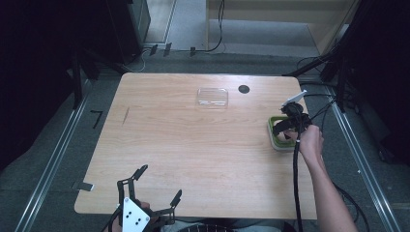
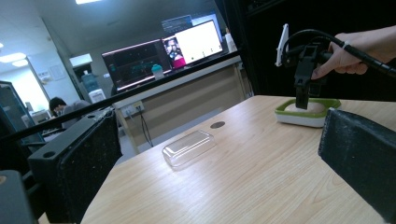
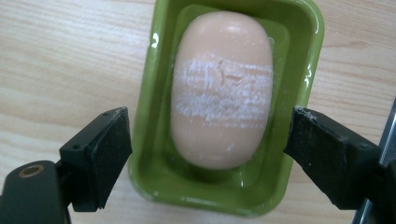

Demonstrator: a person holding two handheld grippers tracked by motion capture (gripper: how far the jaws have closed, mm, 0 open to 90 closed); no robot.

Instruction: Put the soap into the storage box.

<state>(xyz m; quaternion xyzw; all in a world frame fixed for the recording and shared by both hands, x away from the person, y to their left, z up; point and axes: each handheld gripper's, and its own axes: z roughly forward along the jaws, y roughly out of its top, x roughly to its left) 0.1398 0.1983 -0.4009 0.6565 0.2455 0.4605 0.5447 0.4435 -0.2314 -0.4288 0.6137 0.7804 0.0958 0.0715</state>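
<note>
right gripper view looks straight down on a peach soap bar (image 3: 222, 95) lying in a green soap dish (image 3: 161, 158) near the table's (image 1: 193, 145) right edge. right gripper (image 3: 205, 156) hovers above, jaws spread wider than the dish, gripping nothing. closing now could catch the dish rim; the smooth soap could squirt free.

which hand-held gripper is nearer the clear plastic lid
Right, though neither is close. The right hand-held gripper hangs over the green soap dish at the table's right edge; the left hand-held gripper sits at the near edge, farther from the clear lid.
</note>
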